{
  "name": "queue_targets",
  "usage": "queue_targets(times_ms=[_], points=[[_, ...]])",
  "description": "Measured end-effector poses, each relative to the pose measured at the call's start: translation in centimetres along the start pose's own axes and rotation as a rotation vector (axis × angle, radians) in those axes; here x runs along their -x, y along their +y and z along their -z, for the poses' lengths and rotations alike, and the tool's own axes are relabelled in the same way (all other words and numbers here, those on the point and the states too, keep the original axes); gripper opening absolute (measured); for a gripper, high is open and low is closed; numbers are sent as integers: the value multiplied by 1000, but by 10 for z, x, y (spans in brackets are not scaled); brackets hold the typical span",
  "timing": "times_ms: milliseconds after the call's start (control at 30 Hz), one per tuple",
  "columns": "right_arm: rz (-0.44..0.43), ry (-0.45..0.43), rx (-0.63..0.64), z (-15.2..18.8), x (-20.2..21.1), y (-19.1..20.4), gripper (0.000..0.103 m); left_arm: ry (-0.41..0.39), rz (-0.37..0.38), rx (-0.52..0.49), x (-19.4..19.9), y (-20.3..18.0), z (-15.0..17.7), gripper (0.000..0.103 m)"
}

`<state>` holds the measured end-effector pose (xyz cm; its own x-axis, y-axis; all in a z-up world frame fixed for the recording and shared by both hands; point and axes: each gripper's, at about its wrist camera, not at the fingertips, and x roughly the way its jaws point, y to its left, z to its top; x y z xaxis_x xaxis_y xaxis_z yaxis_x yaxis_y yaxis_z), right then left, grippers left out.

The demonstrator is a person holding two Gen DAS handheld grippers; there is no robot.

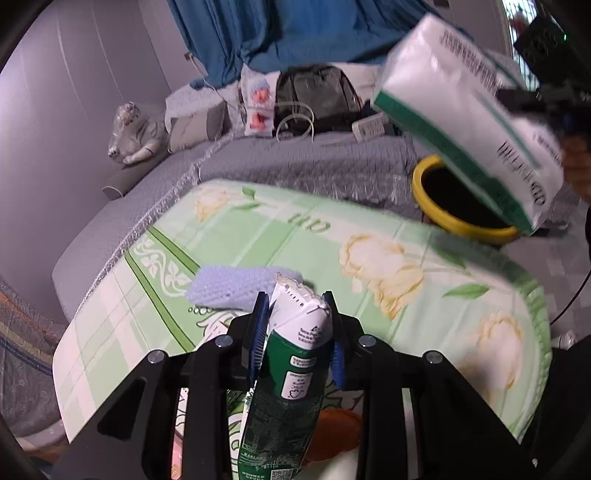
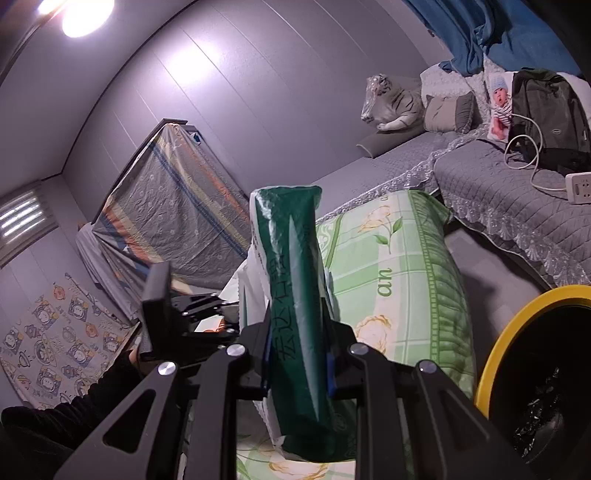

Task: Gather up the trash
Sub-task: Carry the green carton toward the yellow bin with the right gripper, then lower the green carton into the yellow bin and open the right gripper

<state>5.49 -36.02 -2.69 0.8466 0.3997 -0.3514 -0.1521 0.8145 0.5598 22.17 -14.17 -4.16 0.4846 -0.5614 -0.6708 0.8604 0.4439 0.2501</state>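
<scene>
My left gripper (image 1: 297, 325) is shut on a green and white drink carton (image 1: 291, 369), held above the green floral table cover (image 1: 332, 236). My right gripper (image 2: 297, 354) is shut on a white and green plastic package (image 2: 291, 295); in the left wrist view that package (image 1: 469, 114) hangs tilted over the yellow-rimmed trash bin (image 1: 436, 214). The bin (image 2: 517, 332) shows at the lower right of the right wrist view, with a black liner inside. A pale blue sponge-like piece (image 1: 236, 288) lies on the cover just ahead of my left gripper.
A grey quilted bed (image 1: 295, 155) stands behind the table, with a black backpack (image 1: 317, 96), a white power strip (image 1: 369, 125), cushions and a plush tiger (image 1: 136, 133). A blue curtain (image 1: 280, 33) hangs behind. A covered frame (image 2: 170, 221) leans on the wall.
</scene>
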Motion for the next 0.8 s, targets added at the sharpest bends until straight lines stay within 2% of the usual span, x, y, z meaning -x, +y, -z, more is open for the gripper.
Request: queue_targets(times_ms=[300,400,500,800], points=[[112,-65,-52,-1,28,-12,19,-198,-53,112,48,-10,-32,26],[170,-98,-83,-1,43,-21,19,-238,-33,118,55,-19,-48,26],[216,-123,-117,0,60,-37,19,-260,-20,120,51,-32,-66,26],[427,-196,-226,8,109,-97,19,-295,101,117,12,-87,-121,26]])
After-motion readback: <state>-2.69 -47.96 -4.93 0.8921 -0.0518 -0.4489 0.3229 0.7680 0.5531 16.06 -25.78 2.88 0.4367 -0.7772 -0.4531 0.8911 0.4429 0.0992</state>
